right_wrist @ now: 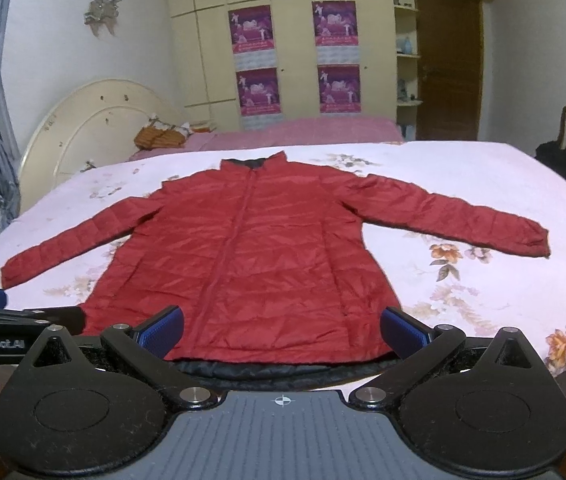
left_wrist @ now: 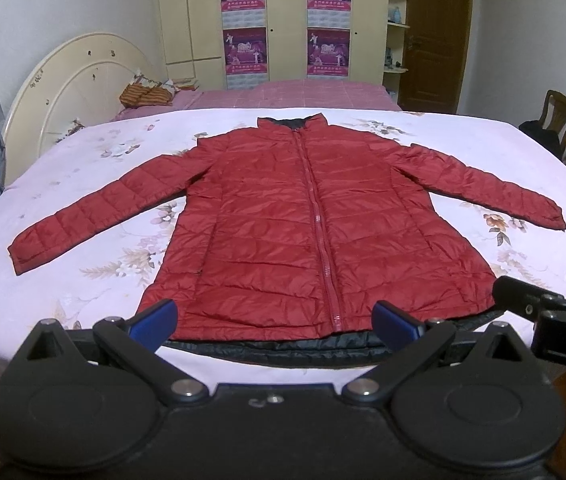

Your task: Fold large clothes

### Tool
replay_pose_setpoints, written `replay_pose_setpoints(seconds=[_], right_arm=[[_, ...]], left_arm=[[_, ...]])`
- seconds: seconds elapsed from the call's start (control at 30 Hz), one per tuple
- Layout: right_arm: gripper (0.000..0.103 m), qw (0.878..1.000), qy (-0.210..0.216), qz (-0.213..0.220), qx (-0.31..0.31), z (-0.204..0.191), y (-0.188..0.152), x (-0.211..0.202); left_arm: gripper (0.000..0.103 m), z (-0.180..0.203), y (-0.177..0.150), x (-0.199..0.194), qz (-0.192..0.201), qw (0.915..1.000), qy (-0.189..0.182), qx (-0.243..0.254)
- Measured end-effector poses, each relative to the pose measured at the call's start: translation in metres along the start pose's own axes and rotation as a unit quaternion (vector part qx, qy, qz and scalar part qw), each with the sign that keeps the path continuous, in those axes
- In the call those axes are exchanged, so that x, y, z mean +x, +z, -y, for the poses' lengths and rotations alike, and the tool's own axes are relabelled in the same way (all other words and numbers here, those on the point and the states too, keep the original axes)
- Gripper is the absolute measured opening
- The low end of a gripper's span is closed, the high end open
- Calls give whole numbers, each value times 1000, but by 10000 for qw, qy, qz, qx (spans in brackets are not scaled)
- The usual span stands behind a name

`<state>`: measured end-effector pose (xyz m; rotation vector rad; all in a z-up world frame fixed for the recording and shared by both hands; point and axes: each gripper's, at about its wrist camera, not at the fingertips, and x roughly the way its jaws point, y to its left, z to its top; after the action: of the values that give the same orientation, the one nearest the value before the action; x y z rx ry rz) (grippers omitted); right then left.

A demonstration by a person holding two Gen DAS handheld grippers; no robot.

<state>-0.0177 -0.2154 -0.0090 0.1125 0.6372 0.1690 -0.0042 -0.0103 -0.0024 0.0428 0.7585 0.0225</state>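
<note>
Lying flat on the bed: red jacket.

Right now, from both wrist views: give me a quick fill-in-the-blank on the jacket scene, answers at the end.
1. The jacket lying flat on the floral bedsheet is ____ in colour.
2. Its front zipper is fully ____.
3. Both sleeves are spread ____ from the body.
4. The left hand-held gripper and right hand-held gripper both have their jaws ____, gripping nothing.

Answers: red; closed; outward; open
</note>
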Motion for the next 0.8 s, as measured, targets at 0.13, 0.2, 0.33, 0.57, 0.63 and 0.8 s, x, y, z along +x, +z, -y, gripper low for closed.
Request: replay_pose_setpoints(seconds=[0.13, 0.2, 0.33, 0.57, 0.63, 0.8], right_arm=[[103, 10000, 34, -22, 57, 3, 0, 1], [103, 10000, 28, -19, 39, 4, 0, 1], [103, 10000, 17, -32, 31, 3, 0, 2], [103, 10000, 30, -24, 11, 2, 0, 2], [103, 10000, 27, -31, -3, 0, -1, 2], [103, 10000, 11, -35, -8, -2, -1, 3]], left_arm=[[103, 0, 0, 0, -2, 10000, 2, 4], [103, 0, 0, 0, 0, 10000, 1, 5], [103, -1, 0, -1, -2, 10000, 1, -2], [103, -4, -1, -2, -16, 10000, 6, -19], [103, -4, -1, -2, -19, 10000, 8, -21], [103, -6, -1, -1, -34, 10000, 0, -28]])
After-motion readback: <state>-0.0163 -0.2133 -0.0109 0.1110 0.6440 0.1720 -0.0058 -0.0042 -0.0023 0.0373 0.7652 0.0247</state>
